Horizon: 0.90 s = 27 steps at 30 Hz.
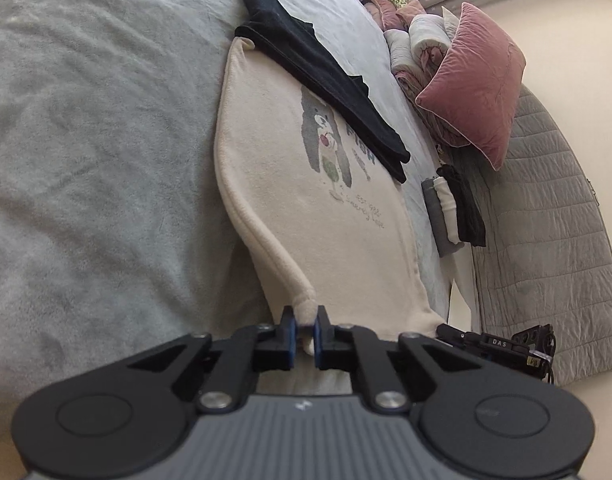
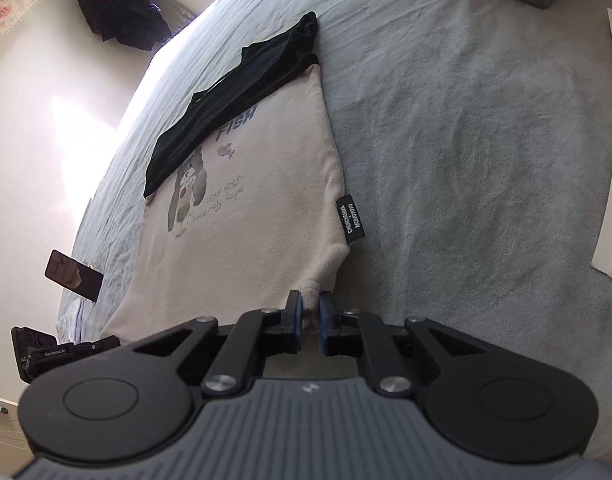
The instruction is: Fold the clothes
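You are working over a bed (image 1: 86,140) covered in a pale grey-blue fleece blanket, with cream walls around it. One cream sweatshirt (image 1: 306,220) with a cartoon print lies flat on the bed, and one black garment (image 1: 325,80) lies across its far end. One pink cushion (image 1: 477,80) leans on a heap of bedding, and a small stack of three folded pieces (image 1: 453,212) sits beside a grey quilted cover (image 1: 553,240). Your left tongs (image 1: 304,330) are clamped on one near corner of the sweatshirt; your right tongs (image 2: 310,316) pinch the other near corner. One dark phone (image 2: 74,276) lies at the bed's edge.
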Available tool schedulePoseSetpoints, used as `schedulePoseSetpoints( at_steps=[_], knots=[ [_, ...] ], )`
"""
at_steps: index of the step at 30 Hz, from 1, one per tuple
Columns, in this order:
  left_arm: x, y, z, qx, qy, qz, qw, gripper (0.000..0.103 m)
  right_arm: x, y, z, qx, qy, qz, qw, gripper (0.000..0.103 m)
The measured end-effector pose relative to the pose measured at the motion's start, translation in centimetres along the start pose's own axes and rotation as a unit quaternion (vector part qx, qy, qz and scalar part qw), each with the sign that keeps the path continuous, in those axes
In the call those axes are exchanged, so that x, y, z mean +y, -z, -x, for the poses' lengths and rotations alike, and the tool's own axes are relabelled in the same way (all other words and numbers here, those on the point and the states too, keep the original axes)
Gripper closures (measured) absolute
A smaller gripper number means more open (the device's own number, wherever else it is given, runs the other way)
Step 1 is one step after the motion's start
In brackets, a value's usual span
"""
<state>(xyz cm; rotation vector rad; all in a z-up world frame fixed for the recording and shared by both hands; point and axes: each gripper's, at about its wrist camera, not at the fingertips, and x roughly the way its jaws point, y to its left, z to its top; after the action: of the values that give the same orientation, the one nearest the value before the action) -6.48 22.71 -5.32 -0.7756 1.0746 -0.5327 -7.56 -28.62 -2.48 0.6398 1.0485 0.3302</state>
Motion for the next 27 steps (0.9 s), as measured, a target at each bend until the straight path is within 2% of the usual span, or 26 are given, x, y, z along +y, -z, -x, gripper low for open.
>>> schedulePoseSetpoints(
  at_steps=[6, 12, 17, 21, 24, 25, 26, 27],
  knots=[
    [0.2, -3.2, -0.1, -0.058, 0.013, 0.043, 0.9973, 0.095, 0.4, -3.2, -0.6, -0.030, -0.017, -0.017, 0.999, 0.092],
    [1.4, -6.9, -2.3, -0.091, -0.013, 0.090, 0.9917, 0.095, -0.1, -7.0, -3.0, -0.054, -0.015, -0.039, 0.998, 0.092],
    [1.8, -9.5, -4.5, -0.108, -0.036, 0.098, 0.9887, 0.095, -0.4, -9.9, -5.8, -0.068, -0.003, -0.044, 0.997, 0.092],
    [2.0, -10.5, -5.2, -0.117, -0.042, 0.085, 0.9886, 0.094, -1.4, -11.0, -7.3, -0.080, -0.013, -0.048, 0.996, 0.090],
    [2.4, -10.8, -4.7, -0.133, -0.037, 0.073, 0.9877, 0.083, -2.3, -11.0, -7.0, -0.102, -0.035, -0.042, 0.993, 0.084],
    [2.4, -10.8, -4.3, -0.143, -0.038, 0.068, 0.9867, 0.075, -2.6, -10.9, -6.7, -0.113, -0.040, -0.037, 0.992, 0.076],
    [2.3, -11.0, -3.9, -0.150, -0.040, 0.061, 0.9860, 0.071, -2.8, -10.9, -6.4, -0.123, -0.039, -0.030, 0.991, 0.059],
    [2.2, -11.2, -3.5, -0.156, -0.044, 0.050, 0.9856, 0.071, -2.9, -10.9, -5.9, -0.134, -0.030, -0.019, 0.990, 0.055]
  ],
)
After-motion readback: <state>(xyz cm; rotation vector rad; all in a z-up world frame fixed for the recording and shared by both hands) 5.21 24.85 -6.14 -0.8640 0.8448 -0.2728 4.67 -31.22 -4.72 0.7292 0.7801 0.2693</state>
